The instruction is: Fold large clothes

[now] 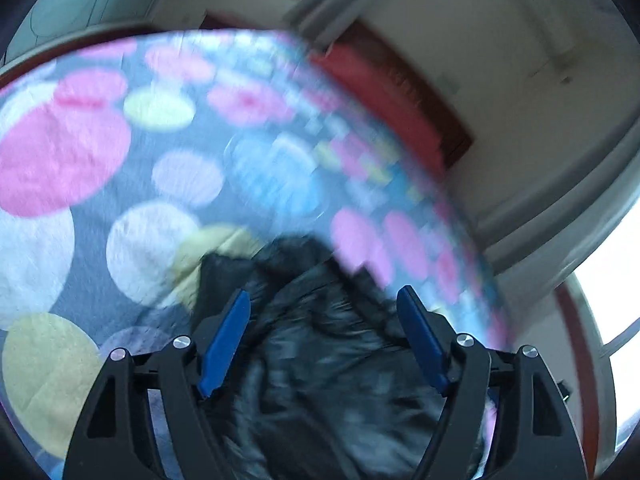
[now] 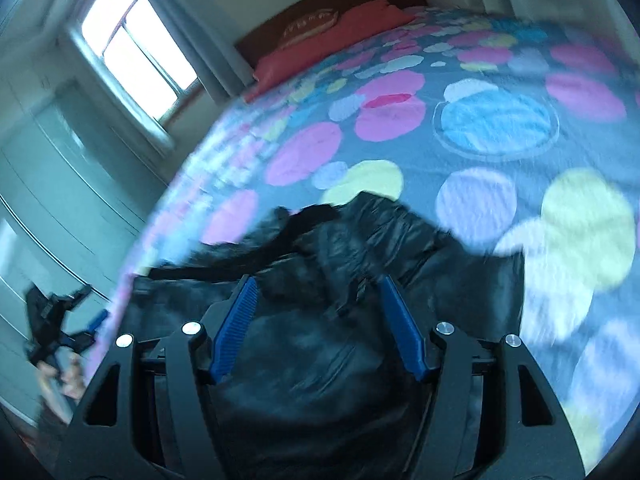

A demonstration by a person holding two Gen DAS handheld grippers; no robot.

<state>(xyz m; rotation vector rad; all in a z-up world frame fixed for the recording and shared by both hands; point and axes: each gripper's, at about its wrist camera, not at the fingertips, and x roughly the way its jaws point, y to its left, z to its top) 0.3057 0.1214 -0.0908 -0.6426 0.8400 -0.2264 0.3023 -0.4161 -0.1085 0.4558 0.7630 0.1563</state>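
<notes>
A shiny black padded jacket [image 1: 320,352] lies on a bed with a grey cover of coloured dots [image 1: 120,152]. My left gripper [image 1: 324,296] is open, its blue pads spread wide just over the jacket. In the right wrist view the jacket [image 2: 360,272] lies bunched near the bed's left edge, and my right gripper [image 2: 316,284] is open above it, nothing between its pads. The left gripper also shows in the right wrist view [image 2: 76,320] at the far left, held in a hand beside the bed. Both views are motion-blurred.
A red pillow [image 2: 332,40] lies at the head of the bed [image 2: 500,120] by a dark headboard. A window [image 2: 136,44] and pale cupboard doors [image 2: 52,184] stand to the left. The bed's edge [image 1: 400,160] drops off to the right in the left wrist view.
</notes>
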